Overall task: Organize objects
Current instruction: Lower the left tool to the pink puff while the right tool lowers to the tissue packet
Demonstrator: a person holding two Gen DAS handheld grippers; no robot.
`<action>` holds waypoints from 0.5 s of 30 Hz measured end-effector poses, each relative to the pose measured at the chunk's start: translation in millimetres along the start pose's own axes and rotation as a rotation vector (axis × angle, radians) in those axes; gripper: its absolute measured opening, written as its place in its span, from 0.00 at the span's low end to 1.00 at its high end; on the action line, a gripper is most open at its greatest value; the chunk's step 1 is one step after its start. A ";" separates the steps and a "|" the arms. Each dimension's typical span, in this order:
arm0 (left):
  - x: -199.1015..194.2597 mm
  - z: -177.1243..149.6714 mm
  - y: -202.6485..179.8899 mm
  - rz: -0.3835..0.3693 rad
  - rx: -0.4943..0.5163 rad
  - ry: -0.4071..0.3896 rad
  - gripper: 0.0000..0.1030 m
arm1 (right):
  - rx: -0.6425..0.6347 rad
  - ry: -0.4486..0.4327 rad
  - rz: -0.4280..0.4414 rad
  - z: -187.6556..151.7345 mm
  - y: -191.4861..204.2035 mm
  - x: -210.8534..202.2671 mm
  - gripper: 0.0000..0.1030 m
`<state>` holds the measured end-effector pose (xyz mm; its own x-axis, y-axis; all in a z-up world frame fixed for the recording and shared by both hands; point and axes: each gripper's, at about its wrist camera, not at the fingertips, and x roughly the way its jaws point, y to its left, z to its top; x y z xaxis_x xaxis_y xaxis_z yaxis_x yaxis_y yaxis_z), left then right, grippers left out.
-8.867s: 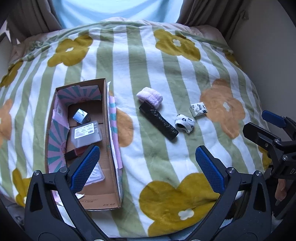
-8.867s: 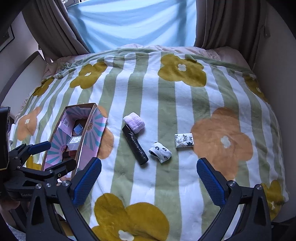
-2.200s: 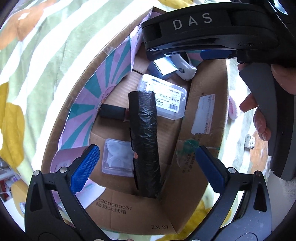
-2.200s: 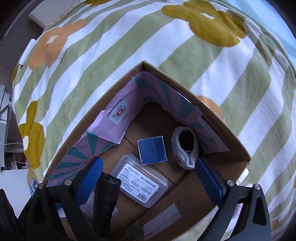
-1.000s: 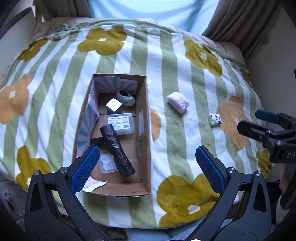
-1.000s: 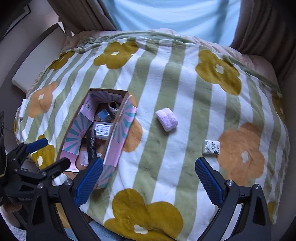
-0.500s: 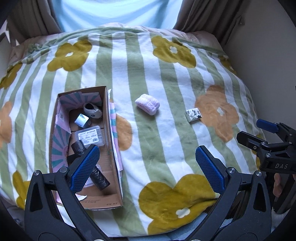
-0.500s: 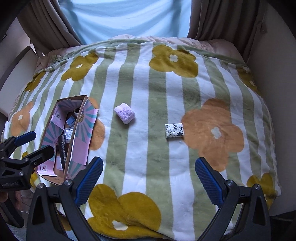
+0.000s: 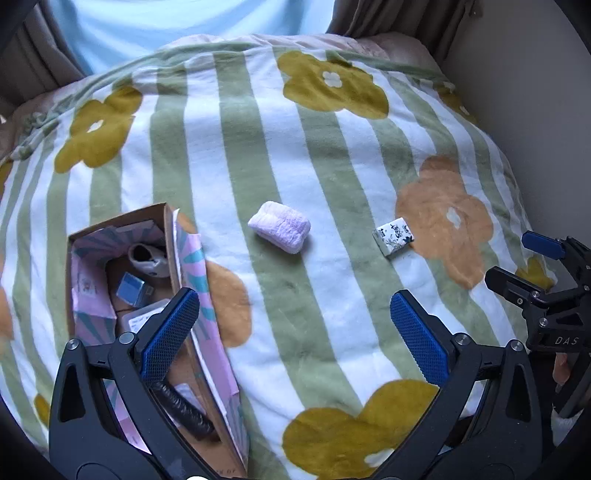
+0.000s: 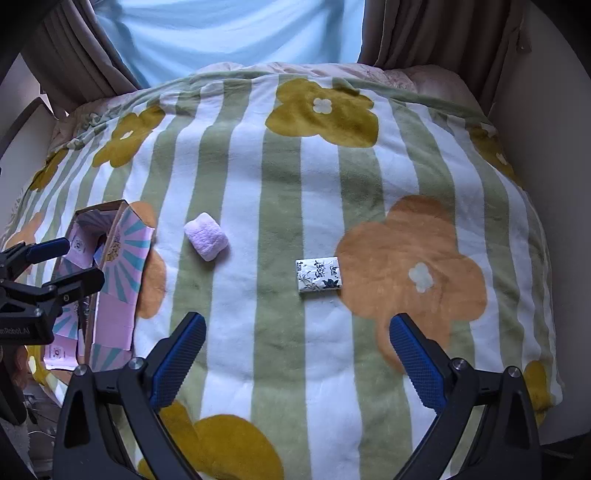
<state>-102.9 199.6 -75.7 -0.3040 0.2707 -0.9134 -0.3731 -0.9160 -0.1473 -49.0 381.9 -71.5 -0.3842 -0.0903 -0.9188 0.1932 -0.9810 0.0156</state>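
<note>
I look down on a bed under a striped green-and-white blanket (image 10: 280, 206) with big yellow and orange flowers, with brown curtains (image 10: 424, 33) and a pale blue window at its far end.

The biggest thing on it is the cardboard box (image 9: 170, 236), lined with pink and teal paper; it sits right under my left tongs' (image 9: 291, 336) left finger and far off to the left of my right tongs (image 10: 295, 354). Inside it I see a black roll (image 9: 181, 406) lying near my left finger, a clear plastic case (image 9: 144, 317) partly hidden behind that finger, a small blue box (image 9: 129, 290) beyond it, and a white rolled sock (image 9: 147, 258) at the far end.

Both tongs are spread wide and hold nothing. My left tongs hang above the blanket's near edge; my right tongs (image 9: 532, 269) show at the far right of the left view, and my left tongs (image 10: 55, 262) at the left edge of the right view, beside the box.

Ahead of the left tongs, slightly left of the gap's centre, the pink rolled towel (image 9: 279, 226) lies on the blanket, apart from the box. Ahead of my right tongs, roughly centred between the fingers, lies the small white patterned packet (image 10: 318, 274), just touching an orange flower's edge, well apart from the towel (image 10: 207, 240).
</note>
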 end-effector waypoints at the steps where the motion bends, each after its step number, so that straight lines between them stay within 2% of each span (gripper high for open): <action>1: 11.8 5.6 0.5 0.001 0.005 0.011 1.00 | -0.001 0.001 0.001 2.4 -4.0 8.7 0.96; 7: 87.4 32.3 -1.1 0.015 0.044 0.095 0.97 | 0.008 0.040 0.002 14.1 -23.2 72.4 0.96; 11: 134.2 42.2 -0.7 0.004 0.071 0.169 0.87 | 0.005 0.079 0.005 21.2 -32.6 112.0 0.96; 15: 167.2 49.8 5.1 0.007 0.090 0.213 0.86 | -0.015 0.104 0.008 28.7 -36.3 143.2 0.96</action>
<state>-199.3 255.0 -210.3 -0.1182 0.1867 -0.9753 -0.4510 -0.8851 -0.1148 -136.9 399.6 -192.3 -0.2871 -0.0793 -0.9546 0.2101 -0.9775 0.0181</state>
